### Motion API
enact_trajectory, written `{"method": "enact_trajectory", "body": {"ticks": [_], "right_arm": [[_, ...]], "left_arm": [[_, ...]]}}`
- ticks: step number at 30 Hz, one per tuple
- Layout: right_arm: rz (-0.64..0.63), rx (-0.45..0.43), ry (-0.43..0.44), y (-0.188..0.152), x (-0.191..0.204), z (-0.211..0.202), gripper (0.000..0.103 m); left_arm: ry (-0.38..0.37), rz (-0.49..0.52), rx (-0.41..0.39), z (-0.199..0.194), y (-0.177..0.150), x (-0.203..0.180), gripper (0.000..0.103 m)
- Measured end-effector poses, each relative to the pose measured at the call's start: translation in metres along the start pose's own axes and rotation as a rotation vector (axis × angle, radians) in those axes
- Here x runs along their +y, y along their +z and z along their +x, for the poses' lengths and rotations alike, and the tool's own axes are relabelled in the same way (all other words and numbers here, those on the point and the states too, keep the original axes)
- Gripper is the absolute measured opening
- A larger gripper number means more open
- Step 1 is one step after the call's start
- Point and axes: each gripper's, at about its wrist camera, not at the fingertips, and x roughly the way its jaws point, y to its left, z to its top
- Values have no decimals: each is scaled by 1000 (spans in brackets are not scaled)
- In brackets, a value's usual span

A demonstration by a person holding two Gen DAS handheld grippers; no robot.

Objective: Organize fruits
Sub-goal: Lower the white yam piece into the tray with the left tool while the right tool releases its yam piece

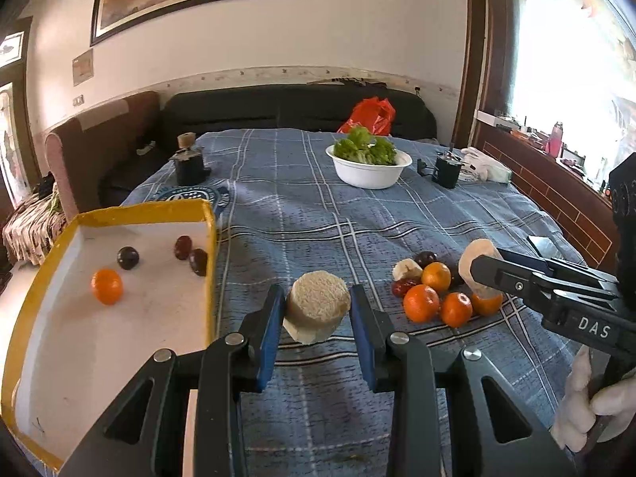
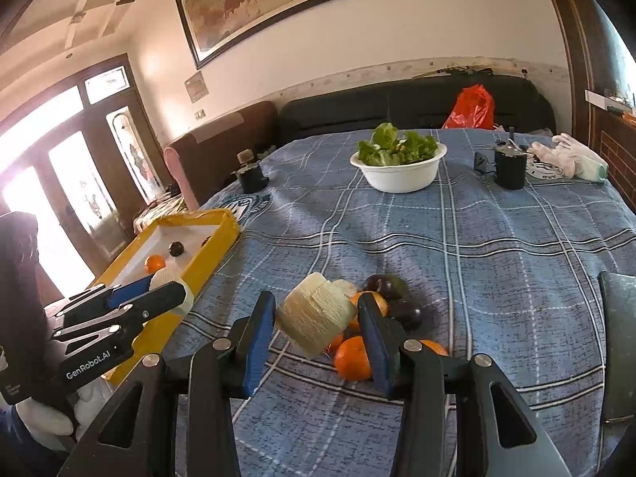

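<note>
Right gripper (image 2: 316, 324) clamping banana chunk (image 2: 316, 320), window in left-wrist view only.

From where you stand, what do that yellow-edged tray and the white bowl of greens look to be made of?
The yellow-edged tray looks like cardboard: thin walls, a matte white inside and a slightly wavy, uneven yellow rim that may be tape or paper. The white bowl looks like plastic or moulded foam, smooth with a thin rolled lip and a faint sheen; ceramic can't be ruled out.

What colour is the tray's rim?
Yellow rim, white inside; clearest in the left wrist view.
</note>
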Motion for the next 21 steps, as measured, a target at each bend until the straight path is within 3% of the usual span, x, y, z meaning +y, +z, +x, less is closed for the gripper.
{"method": "enact_trajectory", "body": {"ticks": [9,21], "right_arm": [[-20,15,57,9,27,1,47],[-126,44,133,23,93,23,48]], "left_arm": [[28,-38,-8,-8,-1,21,32],[67,-108,-4,-16,-5,62,32]]}}
